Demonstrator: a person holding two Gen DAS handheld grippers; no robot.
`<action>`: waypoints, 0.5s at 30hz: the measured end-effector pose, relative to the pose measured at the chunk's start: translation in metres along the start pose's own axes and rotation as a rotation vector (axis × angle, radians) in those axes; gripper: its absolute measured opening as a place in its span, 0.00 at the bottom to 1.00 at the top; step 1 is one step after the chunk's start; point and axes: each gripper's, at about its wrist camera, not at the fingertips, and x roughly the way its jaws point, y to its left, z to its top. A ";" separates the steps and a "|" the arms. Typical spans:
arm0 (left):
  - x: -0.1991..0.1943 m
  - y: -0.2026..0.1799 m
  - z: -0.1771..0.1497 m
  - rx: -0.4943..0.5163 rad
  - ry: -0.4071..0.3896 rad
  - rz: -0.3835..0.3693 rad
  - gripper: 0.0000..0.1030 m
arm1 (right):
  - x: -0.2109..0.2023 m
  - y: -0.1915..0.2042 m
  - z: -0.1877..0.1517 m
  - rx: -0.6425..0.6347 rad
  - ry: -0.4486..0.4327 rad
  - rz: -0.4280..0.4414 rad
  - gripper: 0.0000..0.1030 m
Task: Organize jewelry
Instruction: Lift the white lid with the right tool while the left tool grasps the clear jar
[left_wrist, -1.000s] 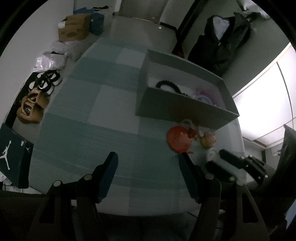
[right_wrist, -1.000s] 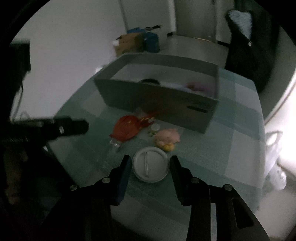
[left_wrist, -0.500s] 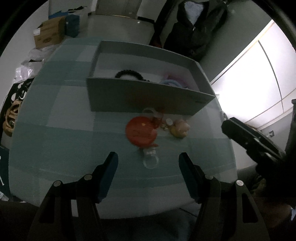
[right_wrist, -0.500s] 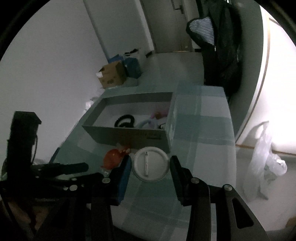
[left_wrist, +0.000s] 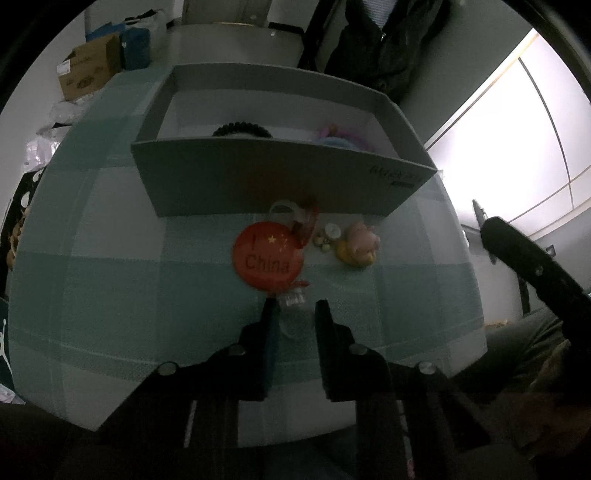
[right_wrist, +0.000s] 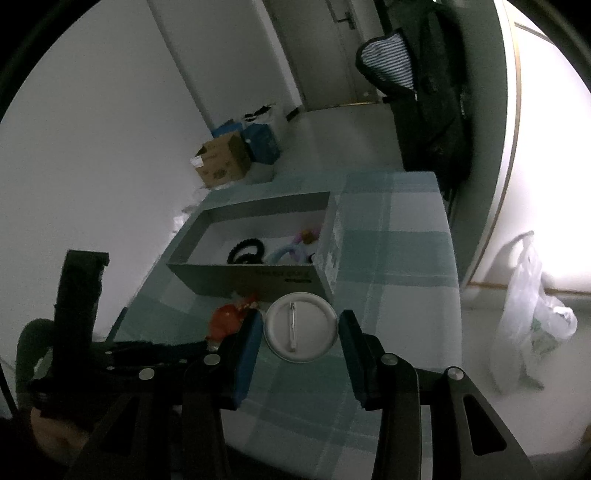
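Observation:
On the checked tablecloth, in front of the grey box (left_wrist: 280, 184), lie a red "China" badge (left_wrist: 267, 258), a pink pig charm (left_wrist: 360, 242), small beads (left_wrist: 325, 240) and a clear ring (left_wrist: 291, 321). My left gripper (left_wrist: 293, 314) points down at the cloth and its jaws are closing. The clear ring lies between them, with a sliver of cloth still showing beside it. A white round pin badge (right_wrist: 301, 332) hangs back side up above the table, with my right gripper (right_wrist: 301, 334) shut on it. The box (right_wrist: 251, 277) holds a black bead bracelet (right_wrist: 247, 249) and pastel pieces.
A red clip (left_wrist: 306, 221) leans on the box's front wall. The table's near edge runs just under both grippers. On the floor stand a cardboard box (left_wrist: 88, 74) and a plastic bag (right_wrist: 532, 306). A dark coat (left_wrist: 380, 44) hangs behind the table.
My left gripper swung over to the clear ring and its jaws narrowed around it. My right gripper rose off the table with the white badge and rolled, so it views the box from the side.

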 end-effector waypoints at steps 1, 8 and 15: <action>0.000 0.000 -0.001 0.001 0.002 0.001 0.14 | -0.001 -0.001 0.000 0.003 -0.002 0.001 0.40; -0.012 -0.001 -0.004 0.014 -0.025 -0.020 0.14 | -0.001 -0.003 0.001 0.018 -0.006 -0.012 0.40; -0.033 0.005 -0.002 0.018 -0.091 -0.042 0.14 | 0.000 0.001 0.004 0.020 -0.009 0.000 0.40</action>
